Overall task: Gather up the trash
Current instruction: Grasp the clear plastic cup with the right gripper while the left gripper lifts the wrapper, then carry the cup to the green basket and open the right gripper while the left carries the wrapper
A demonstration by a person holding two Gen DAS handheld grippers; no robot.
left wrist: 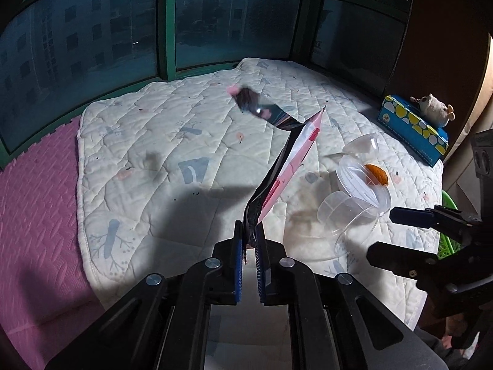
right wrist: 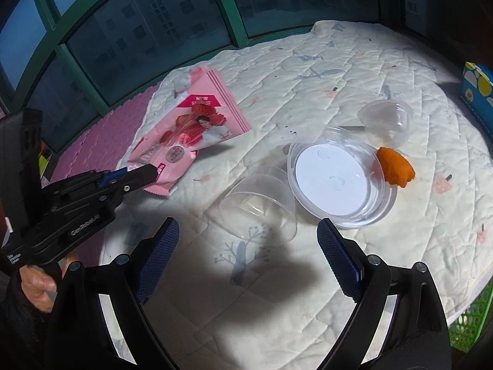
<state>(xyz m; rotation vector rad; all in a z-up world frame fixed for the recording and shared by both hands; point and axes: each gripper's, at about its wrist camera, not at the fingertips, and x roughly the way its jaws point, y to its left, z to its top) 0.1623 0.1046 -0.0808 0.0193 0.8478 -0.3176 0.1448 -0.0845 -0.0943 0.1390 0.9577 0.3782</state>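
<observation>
Dim room, hard central spotlight, fisheye-bent edges

Black plastic tongs (right wrist: 246,259) with blue textured pads (right wrist: 158,254); silver screws (left wrist: 212,262); a dark sleeve (right wrist: 12,317).

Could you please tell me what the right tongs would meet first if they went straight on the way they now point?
Most likely the clear plastic cup lying on its side on the quilt, directly ahead between the open right tongs. Depth is unclear; the round clear container lies just beyond.
</observation>
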